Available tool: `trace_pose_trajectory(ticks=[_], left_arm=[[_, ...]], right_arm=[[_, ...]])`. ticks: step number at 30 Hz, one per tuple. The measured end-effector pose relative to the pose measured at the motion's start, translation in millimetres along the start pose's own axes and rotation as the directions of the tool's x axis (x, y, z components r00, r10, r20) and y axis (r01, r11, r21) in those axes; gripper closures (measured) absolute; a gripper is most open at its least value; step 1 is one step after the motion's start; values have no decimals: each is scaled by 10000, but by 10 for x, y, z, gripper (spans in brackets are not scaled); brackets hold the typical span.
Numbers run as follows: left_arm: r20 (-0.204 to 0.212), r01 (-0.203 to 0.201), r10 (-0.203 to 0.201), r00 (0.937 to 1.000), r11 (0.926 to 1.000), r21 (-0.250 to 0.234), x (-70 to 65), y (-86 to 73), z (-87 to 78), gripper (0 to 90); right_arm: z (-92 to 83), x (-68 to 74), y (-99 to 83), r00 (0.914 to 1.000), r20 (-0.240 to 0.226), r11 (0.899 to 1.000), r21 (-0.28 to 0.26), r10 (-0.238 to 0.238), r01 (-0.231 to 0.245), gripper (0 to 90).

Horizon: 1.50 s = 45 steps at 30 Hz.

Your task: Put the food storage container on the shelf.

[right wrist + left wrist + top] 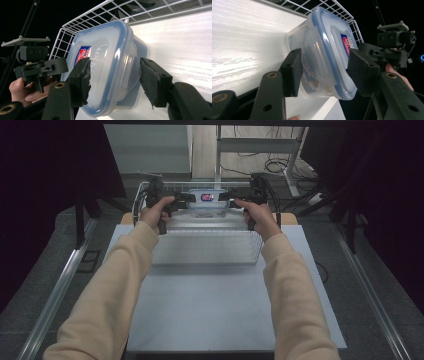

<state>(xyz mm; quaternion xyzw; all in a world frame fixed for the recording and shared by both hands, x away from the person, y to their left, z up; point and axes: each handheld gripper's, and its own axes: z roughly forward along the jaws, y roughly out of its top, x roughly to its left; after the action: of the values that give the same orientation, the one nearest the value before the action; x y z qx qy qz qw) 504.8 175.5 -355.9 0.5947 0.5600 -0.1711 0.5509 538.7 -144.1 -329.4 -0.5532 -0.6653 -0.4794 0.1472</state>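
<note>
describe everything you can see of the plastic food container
The food container is a clear, rounded-rectangular plastic box with a blue-rimmed snap lid and a red-and-blue label on top. Its lid is on, with a side clip folded down. It sits flat in the white wire basket, near the far wall. The left tool and right tool bracket its two ends, jaws straddling the lid edge, with gaps at the pads.

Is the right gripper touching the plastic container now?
Apart. In the right gripper view, both pads of the right gripper stand off the plastic container; on the clip side a plain gap shows.
</note>
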Motion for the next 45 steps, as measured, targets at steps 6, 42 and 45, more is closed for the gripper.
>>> trace_pose_trajectory(ticks=[6, 42, 45], left_arm=[[-219, 9, -14, 9998, 9997, -240, 22, -11, -6, 300], [-2486, -5800, 5724, 7814, 8131, 491, 16, -2238, -688, 205], [-2692, -5730, 5782, 7702, 8126, 1061, 188, -2417, -605, 207]], right_arm=[[2, 35, -61, 9997, -76, 9973, -694, 252, -256, 216], [-807, -166, -2155, 8114, 307, 8044, -1143, -5837, 5830, 161], [-848, -264, -2354, 8004, 515, 7919, -1207, -5972, 5986, 164]])
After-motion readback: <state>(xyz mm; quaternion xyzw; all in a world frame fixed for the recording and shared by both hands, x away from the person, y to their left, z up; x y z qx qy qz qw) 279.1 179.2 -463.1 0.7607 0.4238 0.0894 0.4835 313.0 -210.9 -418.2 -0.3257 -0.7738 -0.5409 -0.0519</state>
